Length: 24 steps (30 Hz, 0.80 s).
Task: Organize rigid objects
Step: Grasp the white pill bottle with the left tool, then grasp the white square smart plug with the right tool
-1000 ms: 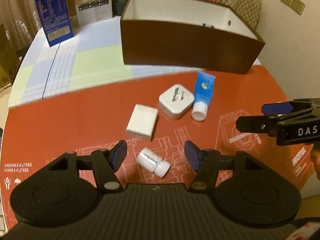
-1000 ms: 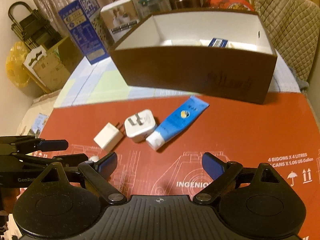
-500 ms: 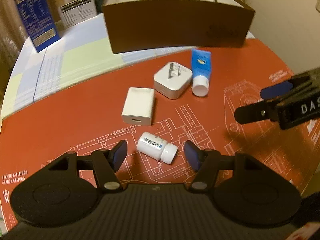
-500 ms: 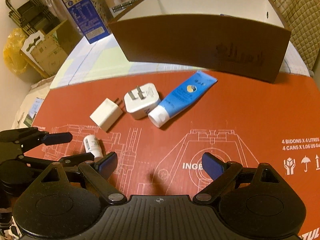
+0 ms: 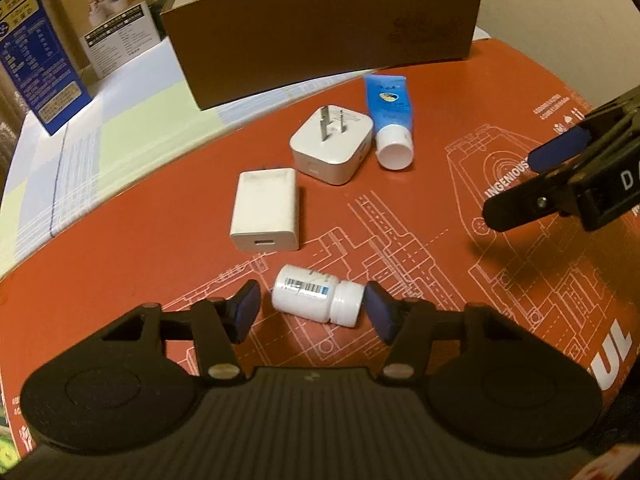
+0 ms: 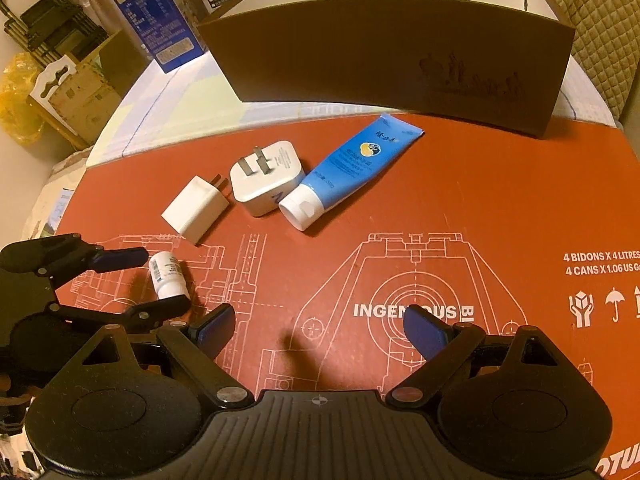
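Here left tongs (image 5: pixel 311 310) closing round the barcoded bottle (image 5: pixel 316 299) – right tongs (image 6: pixel 316 330) agape over "INGENIOUS" mat (image 6: pixel 480 208)

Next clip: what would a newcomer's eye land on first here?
The left claw closing around a small white bottle lying on the red mat, pads not yet pressing. Beyond lie two white chargers and a blue tube, before a brown box.

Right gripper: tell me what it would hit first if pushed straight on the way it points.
Probably nothing but the bare red mat. The right gripper is open with nothing between its jaws; the blue tube lies farther ahead and slightly left, though depth is unclear.
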Available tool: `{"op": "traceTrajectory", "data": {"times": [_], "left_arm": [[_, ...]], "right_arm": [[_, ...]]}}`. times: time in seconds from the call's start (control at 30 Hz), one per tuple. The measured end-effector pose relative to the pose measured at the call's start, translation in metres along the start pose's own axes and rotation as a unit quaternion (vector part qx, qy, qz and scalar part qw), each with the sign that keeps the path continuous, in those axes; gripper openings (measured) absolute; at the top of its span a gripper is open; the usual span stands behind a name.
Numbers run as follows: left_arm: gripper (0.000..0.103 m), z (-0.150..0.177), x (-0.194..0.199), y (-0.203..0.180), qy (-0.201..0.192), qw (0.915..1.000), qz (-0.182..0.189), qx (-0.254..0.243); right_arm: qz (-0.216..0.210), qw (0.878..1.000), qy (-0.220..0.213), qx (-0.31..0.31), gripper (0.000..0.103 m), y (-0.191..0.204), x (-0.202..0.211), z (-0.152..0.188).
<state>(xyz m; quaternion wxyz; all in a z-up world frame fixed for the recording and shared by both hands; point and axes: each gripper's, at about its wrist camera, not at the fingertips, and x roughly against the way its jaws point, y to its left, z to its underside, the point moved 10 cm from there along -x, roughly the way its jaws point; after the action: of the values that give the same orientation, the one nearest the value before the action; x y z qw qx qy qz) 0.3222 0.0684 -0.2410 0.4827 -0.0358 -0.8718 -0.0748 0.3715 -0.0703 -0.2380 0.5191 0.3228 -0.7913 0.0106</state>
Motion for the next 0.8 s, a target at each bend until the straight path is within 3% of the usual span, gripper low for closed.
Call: {"op": "traceTrajectory", "data": {"times": [0.1, 0.3, 0.6, 0.8], "left_arm": [[0.044, 0.000, -0.002, -0.001, 0.002, 1.0000, 0.005, 0.000], [0.043, 0.001, 0.004, 0.004, -0.013, 0.9998, -0.003, 0.013], [0.042, 0.000, 0.018, 0.044, -0.023, 0.9947, -0.024, 0.097], [0.042, -0.001, 0.021, 0.072, -0.020, 0.9862, -0.037, 0.160]], "right_arm": [[0.000, 1.000, 0.001, 0.001, 0.089, 0.001, -0.001, 0.000], [-0.002, 1.000, 0.000, 0.006, 0.089, 0.005, -0.005, -0.003], [0.002, 1.000, -0.021, 0.021, 0.088, 0.014, -0.013, -0.024], [0.003, 0.999, -0.040, 0.028, 0.077, 0.019, -0.022, -0.043]]}}
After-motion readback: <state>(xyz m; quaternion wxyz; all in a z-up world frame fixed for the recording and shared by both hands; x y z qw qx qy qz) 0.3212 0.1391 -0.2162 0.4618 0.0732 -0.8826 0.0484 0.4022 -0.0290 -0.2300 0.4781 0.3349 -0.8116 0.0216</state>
